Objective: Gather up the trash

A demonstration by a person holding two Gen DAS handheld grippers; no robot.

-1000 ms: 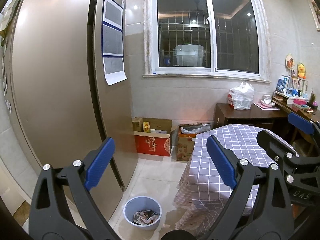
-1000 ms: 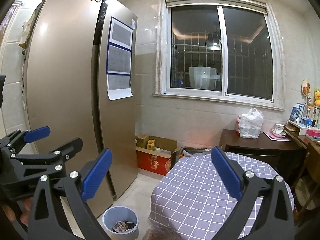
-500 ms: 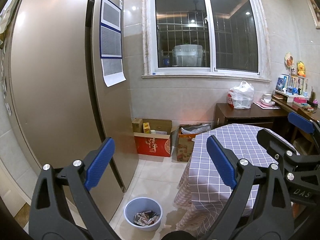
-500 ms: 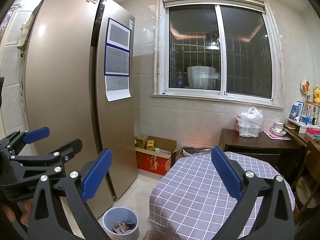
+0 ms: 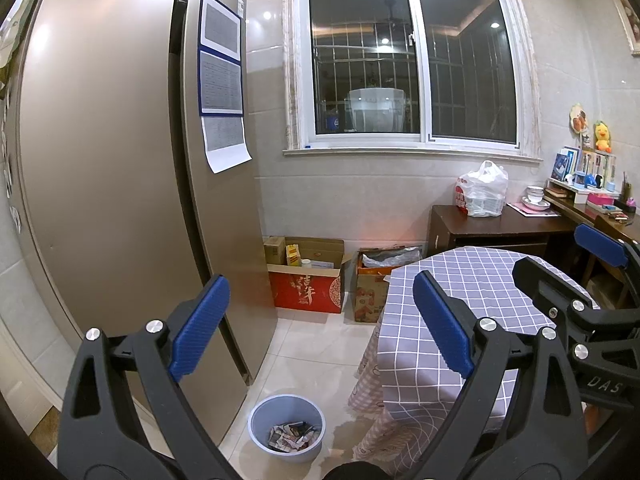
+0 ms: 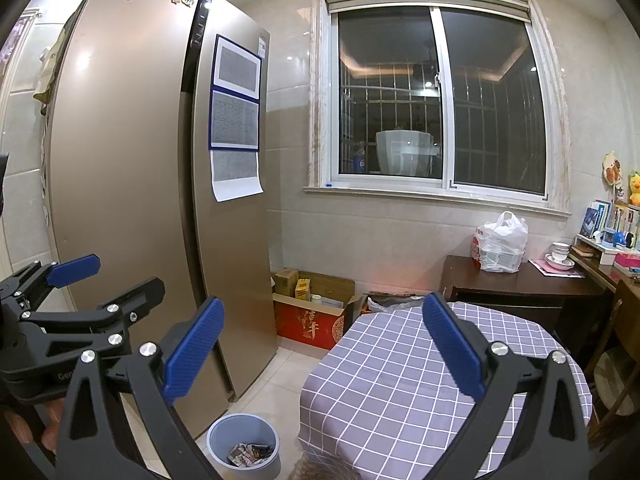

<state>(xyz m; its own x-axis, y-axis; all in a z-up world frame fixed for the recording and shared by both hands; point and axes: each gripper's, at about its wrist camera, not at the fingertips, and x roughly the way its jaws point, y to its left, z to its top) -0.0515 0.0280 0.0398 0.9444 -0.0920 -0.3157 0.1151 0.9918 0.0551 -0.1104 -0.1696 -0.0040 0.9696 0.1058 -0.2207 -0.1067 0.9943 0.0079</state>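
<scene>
A pale blue bin [image 5: 286, 427] stands on the floor between the fridge and the table, with crumpled wrappers [image 5: 292, 436] inside; it also shows in the right wrist view [image 6: 243, 445]. My left gripper [image 5: 320, 320] is open and empty, held high above the bin. My right gripper [image 6: 320, 344] is open and empty, above the table's near edge. Each gripper shows at the edge of the other's view, the right [image 5: 576, 276] and the left [image 6: 104, 280].
A tall bronze fridge [image 5: 120, 200] fills the left. A round table with a grey checked cloth [image 6: 420, 380] is on the right. Cardboard boxes [image 5: 308, 280] sit under the window. A dark wooden desk [image 5: 500, 228] holds a white plastic bag [image 5: 480, 190].
Both views have shifted very slightly; the grippers stay open and empty, and nothing in the room has moved.
</scene>
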